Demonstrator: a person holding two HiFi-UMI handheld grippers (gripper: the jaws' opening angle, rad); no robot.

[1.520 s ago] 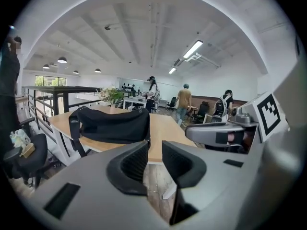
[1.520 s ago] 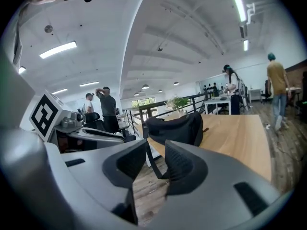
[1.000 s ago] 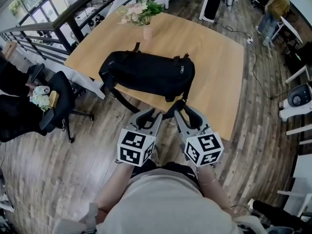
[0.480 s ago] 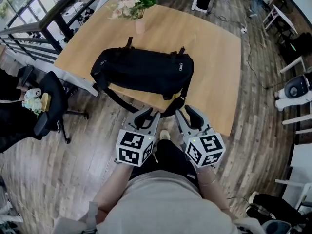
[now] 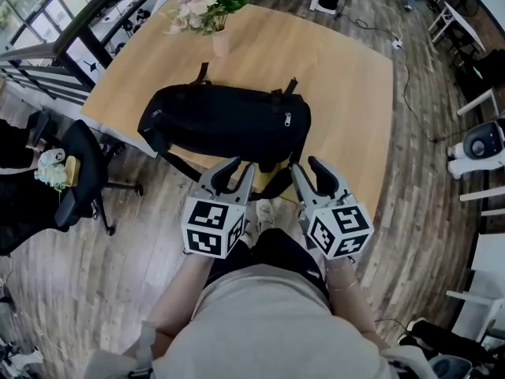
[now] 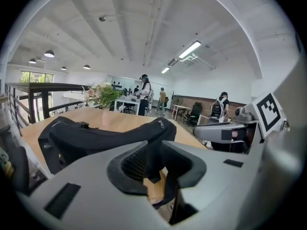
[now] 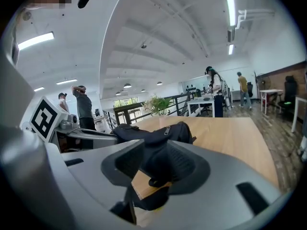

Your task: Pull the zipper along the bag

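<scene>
A black duffel bag (image 5: pixel 225 121) lies lengthwise on the wooden table (image 5: pixel 347 93). Its zipper pull (image 5: pixel 287 119) sits near the bag's right end. A black strap (image 5: pixel 276 185) hangs off the table's near edge. My left gripper (image 5: pixel 235 169) is open just short of that edge, in front of the bag's middle. My right gripper (image 5: pixel 309 169) is open beside it, below the bag's right end; its jaws have just been opening, with nothing between them. The left gripper view shows the bag (image 6: pixel 96 135) beyond the empty jaws. In the right gripper view the bag (image 7: pixel 158 131) and zipper pull (image 7: pixel 167 130) lie ahead.
A vase of flowers (image 5: pixel 207 10) stands at the table's far edge behind the bag. A black office chair (image 5: pixel 79 172) stands on the floor at the left, by a railing (image 5: pixel 47 61). Several people (image 6: pixel 144 92) stand far off in the room.
Both grippers have moved forward to the table's near edge, closer to the bag. The right gripper's fingers stand a little wider apart.
</scene>
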